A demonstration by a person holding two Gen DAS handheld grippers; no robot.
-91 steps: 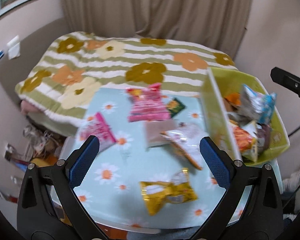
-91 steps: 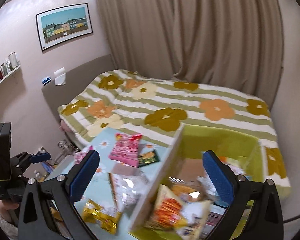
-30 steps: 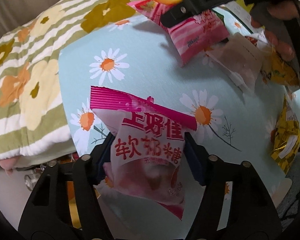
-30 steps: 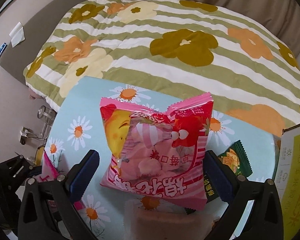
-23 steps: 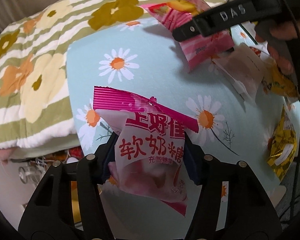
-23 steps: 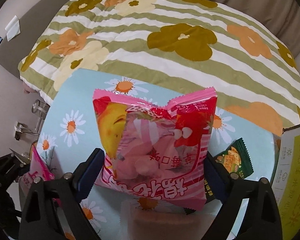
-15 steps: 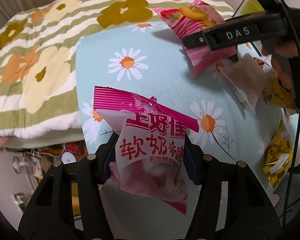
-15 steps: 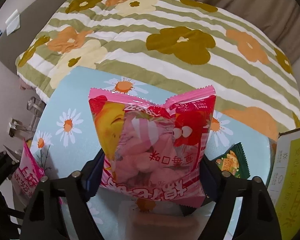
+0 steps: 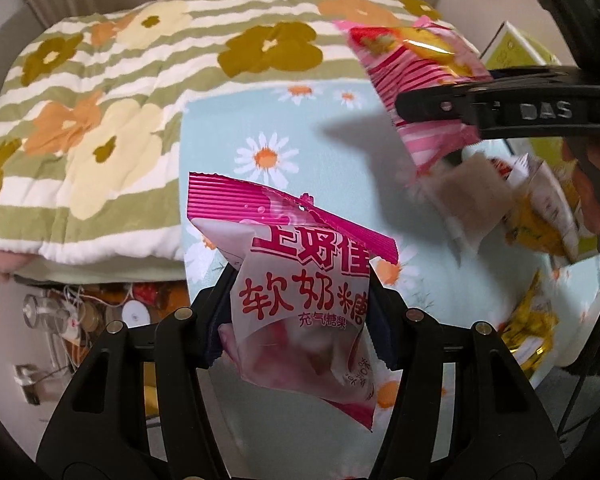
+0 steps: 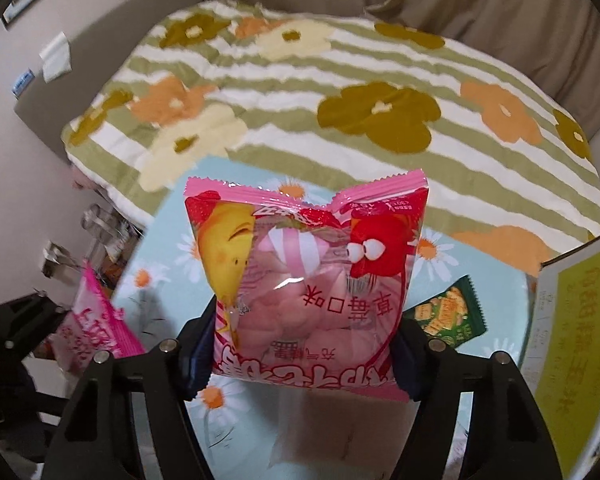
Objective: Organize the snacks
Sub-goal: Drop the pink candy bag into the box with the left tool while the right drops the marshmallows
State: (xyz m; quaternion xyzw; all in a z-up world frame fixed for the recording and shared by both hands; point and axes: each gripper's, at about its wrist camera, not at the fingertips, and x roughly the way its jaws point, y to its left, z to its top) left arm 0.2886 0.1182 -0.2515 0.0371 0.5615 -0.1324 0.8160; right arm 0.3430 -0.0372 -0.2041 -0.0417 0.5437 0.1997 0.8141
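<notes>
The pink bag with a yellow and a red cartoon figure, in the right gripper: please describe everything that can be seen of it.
The pink bag is a puffy, glossy plastic snack pouch with crimped, zigzag-cut ends and a clear window that shows pale pink pieces. A yellow figure and a red one are printed near its far end; the red print reads upside down. The right gripper pinches its lower sides, the jaws closing further. It hangs above the daisy tablecloth, touching nothing else.
</notes>
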